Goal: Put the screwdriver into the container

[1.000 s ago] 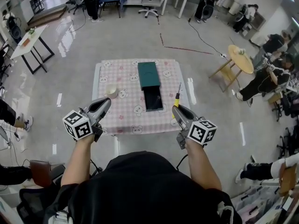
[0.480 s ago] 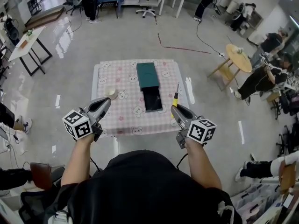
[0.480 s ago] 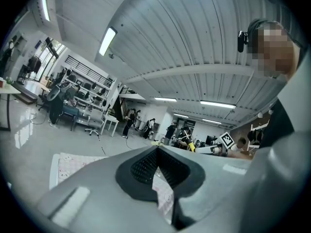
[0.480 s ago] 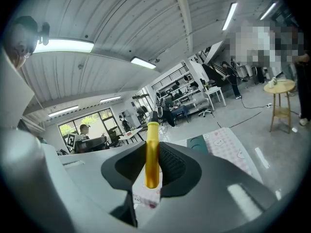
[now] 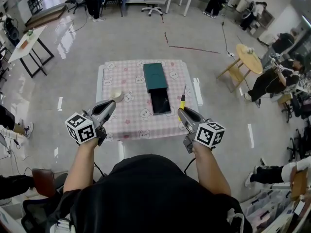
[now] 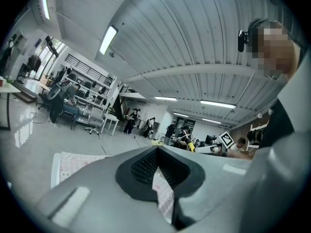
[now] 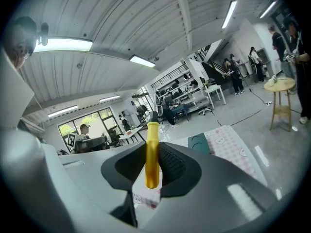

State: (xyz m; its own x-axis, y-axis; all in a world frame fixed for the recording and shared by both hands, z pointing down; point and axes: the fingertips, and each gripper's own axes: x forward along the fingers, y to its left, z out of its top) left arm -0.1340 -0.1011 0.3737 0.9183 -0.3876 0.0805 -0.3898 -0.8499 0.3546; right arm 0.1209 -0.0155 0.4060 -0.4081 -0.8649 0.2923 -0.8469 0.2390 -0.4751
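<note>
My right gripper (image 5: 181, 112) is clamped on the screwdriver (image 7: 151, 155); its yellow handle stands between the jaws, gripped at its lower end, and the rest runs on past the jaw tips, away from me; in the head view the thin shaft (image 5: 184, 90) points forward from the gripper, over the right side of the table (image 5: 108, 81); the screwdriver is off the cloth and not in the container (image 5: 155, 76), which lies ahead of this gripper and a little to its left, near the tool but apart from it; the container's green part is the farther one from me, its dark part (image 5: 160, 102) the nearer, and the dark part sits just left of the handle; my left gripper (image 5: 111, 107) is closed with nothing in it; in the left gripper view its jaw tips meet, and only the pink cloth shows through the gap behind them; it hangs over the near left part of the table, well apart from the right gripper, with the container ahead and between the two; a small pale cup (image 5: 115, 95) stands on the cloth just beyond the left gripper's tip; a round wooden stool (image 5: 250, 60) stands on the floor far off to the right of my right gripper.
</note>
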